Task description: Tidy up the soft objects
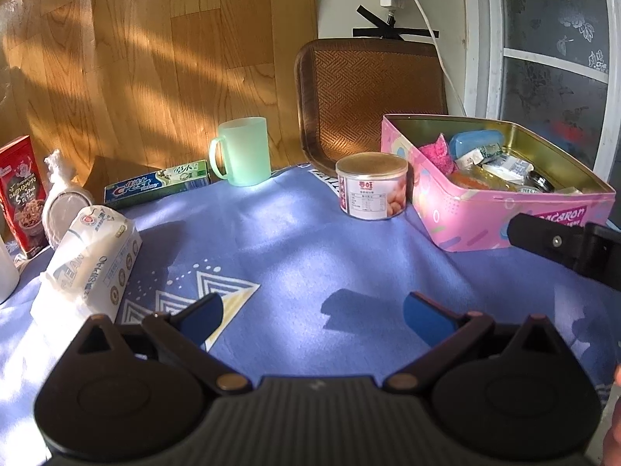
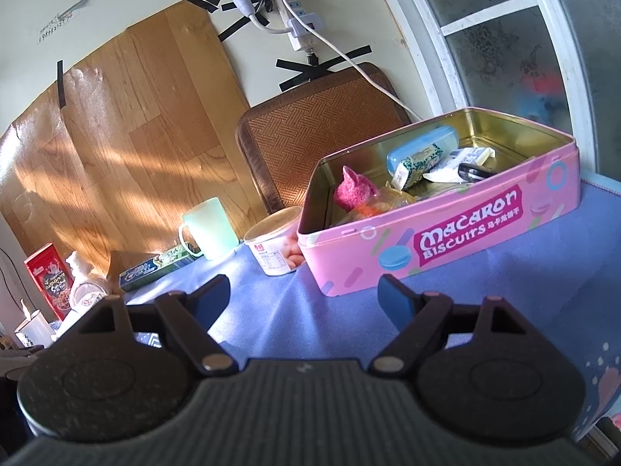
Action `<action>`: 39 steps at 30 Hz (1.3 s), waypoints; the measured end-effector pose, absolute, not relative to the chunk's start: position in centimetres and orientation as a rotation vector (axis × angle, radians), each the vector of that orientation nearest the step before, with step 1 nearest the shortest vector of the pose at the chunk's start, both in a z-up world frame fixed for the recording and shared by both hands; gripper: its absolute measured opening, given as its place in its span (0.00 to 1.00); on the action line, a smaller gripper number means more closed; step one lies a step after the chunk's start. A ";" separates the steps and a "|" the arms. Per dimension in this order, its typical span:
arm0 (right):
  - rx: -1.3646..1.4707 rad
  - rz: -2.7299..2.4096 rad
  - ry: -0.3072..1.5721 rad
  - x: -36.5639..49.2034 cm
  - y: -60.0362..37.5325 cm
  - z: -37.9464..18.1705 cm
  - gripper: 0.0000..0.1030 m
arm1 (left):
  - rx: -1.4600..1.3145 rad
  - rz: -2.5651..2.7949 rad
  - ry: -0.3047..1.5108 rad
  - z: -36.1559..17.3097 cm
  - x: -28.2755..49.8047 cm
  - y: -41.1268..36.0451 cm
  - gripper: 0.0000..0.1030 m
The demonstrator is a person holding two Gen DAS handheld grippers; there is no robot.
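Note:
A pink macaron biscuit tin (image 1: 485,217) (image 2: 446,233) stands open at the right of the blue cloth, holding a pink fuzzy piece (image 2: 351,190), a blue case (image 2: 419,145) and several small packets. A white tissue pack (image 1: 91,264) lies at the left, close beside my left gripper (image 1: 312,320), which is open and empty over the cloth. My right gripper (image 2: 302,301) is open and empty too, hovering just in front of the tin. One of its black fingers (image 1: 543,239) shows at the right edge of the left wrist view.
A round can (image 1: 370,184) (image 2: 275,246) sits beside the tin. Behind are a green mug (image 1: 242,151) (image 2: 209,229), a toothpaste box (image 1: 157,188) (image 2: 155,268), a red snack box (image 1: 21,194) (image 2: 48,277), a tied white bag (image 1: 62,194) and a woven tray (image 1: 368,97) leaning on the wall.

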State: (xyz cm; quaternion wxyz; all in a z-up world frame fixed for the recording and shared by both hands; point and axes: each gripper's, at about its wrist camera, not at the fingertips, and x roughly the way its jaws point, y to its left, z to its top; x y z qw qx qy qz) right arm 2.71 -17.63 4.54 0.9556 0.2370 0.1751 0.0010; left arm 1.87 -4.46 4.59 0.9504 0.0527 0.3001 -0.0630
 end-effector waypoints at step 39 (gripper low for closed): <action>0.469 -0.005 0.324 2.4 -17.4 4.8 0.84 | 0.140 -0.140 0.538 5.6 0.7 -4.9 1.00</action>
